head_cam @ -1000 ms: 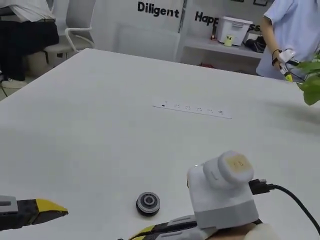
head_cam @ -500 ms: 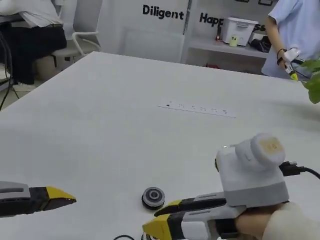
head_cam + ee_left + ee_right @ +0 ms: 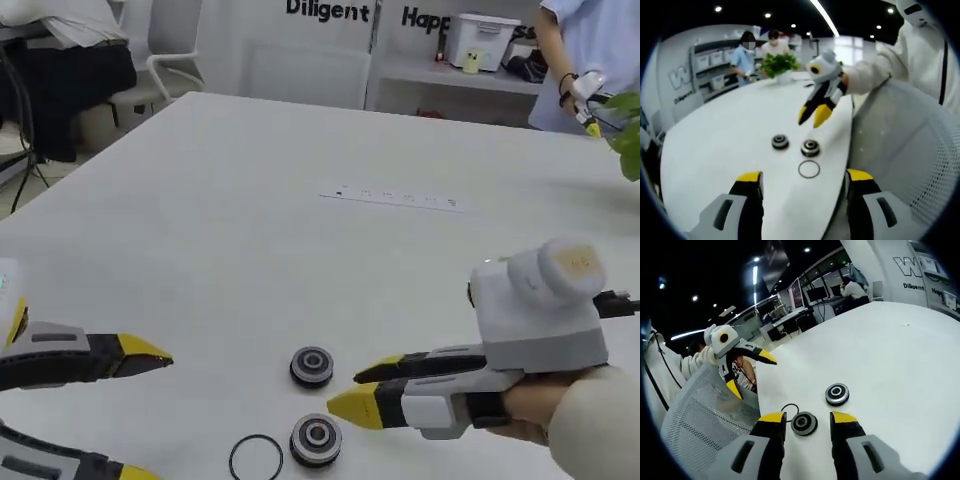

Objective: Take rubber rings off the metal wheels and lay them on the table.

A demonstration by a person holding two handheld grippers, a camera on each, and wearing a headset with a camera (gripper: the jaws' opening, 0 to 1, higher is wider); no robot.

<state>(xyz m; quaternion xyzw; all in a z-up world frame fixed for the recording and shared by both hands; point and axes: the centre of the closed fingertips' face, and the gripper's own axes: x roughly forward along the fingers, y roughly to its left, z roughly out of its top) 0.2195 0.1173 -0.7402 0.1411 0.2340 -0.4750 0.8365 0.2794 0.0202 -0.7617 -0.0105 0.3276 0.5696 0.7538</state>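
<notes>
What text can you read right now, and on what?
"Diligent": on the back wall.
"Happ": same wall, rest hidden behind a white bin.
"W": large letter on the wall, right gripper view.
Socket strip set in the table: marks too small to read.

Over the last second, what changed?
Right gripper shifted to the right of the far wheel, jaws open toward the near wheel; nothing taken or let go. The view itself tilted down. Far wheel stayed put; left gripper barely moved.
</notes>
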